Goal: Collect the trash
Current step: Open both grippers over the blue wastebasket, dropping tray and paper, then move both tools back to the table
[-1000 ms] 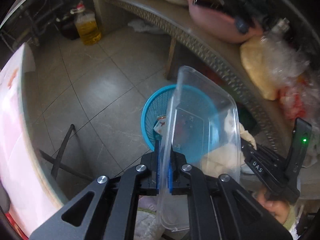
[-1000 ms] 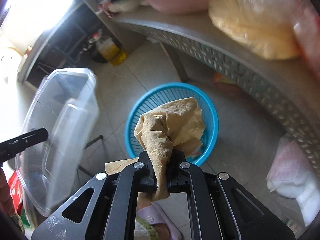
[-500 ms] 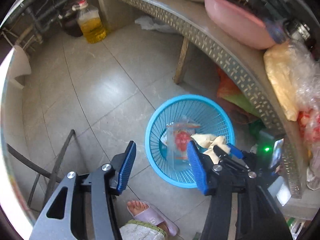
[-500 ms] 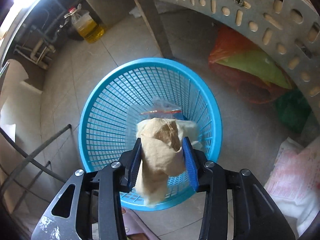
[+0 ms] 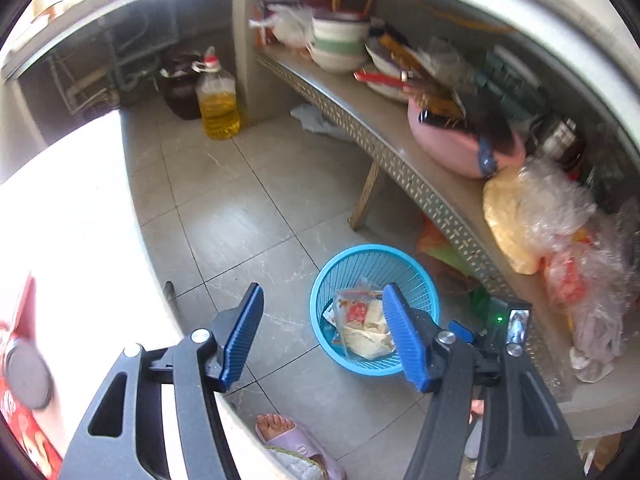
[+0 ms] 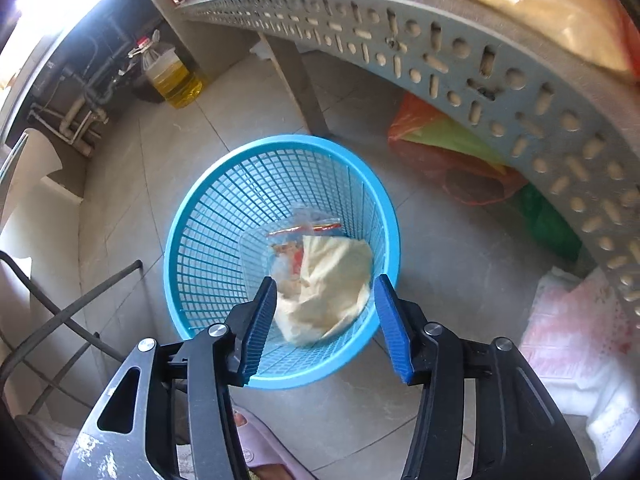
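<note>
Left tool: opening, nothing held.
Right tool: opening, empty.
Basket: below both tools.
Paper: probably loose inside basket.

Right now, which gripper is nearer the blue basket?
Right. The right gripper hangs open just above the blue basket; the left gripper, jaws opening and empty, is higher and off to its side.

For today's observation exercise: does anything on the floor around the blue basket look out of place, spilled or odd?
Nothing spilled. The crumpled paper and clear container lie inside the blue basket, which stands upright. The only stray item is a pale rag on the floor under the shelf.
</note>
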The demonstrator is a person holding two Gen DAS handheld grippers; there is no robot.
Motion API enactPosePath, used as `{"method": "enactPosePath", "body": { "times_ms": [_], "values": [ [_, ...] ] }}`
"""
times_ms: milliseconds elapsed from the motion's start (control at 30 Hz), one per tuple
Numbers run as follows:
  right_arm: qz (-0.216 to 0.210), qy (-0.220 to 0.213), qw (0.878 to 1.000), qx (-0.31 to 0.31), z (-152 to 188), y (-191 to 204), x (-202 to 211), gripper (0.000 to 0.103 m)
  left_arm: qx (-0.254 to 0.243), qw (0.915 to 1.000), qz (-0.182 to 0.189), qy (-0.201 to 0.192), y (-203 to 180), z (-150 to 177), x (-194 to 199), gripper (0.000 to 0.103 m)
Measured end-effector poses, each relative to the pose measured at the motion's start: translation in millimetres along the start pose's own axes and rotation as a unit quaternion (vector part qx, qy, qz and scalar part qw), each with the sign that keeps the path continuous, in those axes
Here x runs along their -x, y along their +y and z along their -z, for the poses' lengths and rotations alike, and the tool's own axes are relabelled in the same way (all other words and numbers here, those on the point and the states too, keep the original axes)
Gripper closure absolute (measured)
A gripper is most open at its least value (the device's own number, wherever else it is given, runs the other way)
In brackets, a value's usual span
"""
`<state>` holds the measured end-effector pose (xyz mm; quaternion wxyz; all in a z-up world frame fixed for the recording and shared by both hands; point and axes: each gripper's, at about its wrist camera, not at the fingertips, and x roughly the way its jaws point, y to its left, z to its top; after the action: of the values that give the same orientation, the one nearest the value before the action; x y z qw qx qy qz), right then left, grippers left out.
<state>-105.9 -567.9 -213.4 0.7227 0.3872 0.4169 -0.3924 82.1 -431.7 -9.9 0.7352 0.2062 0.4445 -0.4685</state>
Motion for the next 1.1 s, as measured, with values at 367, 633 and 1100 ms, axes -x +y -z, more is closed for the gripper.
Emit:
{"method": "enactPosePath", "body": {
  "times_ms": [367, 633, 1100],
  "values": [
    [-0.046, -0.036, 0.998, 0.024, 23.2, 26.3, 70.1, 0.045, 0.056, 0.9944, 0.003, -0.089, 54.5, 75.9, 112.8, 0.041],
    [-0.108, -0.068, 0.988, 0.088, 44.1, 73.4, 151.2, 0.028, 0.094, 0.9856, -0.014, -0.140, 91.8, 134.0, 174.0, 0.035],
    [-0.190, -0.074, 0.955, 0.217, 68.6, 167.4, 214.4, 0.021, 0.139, 0.9702, -0.068, -0.187, 150.1, 204.3, 235.0, 0.033]
  ]
}}
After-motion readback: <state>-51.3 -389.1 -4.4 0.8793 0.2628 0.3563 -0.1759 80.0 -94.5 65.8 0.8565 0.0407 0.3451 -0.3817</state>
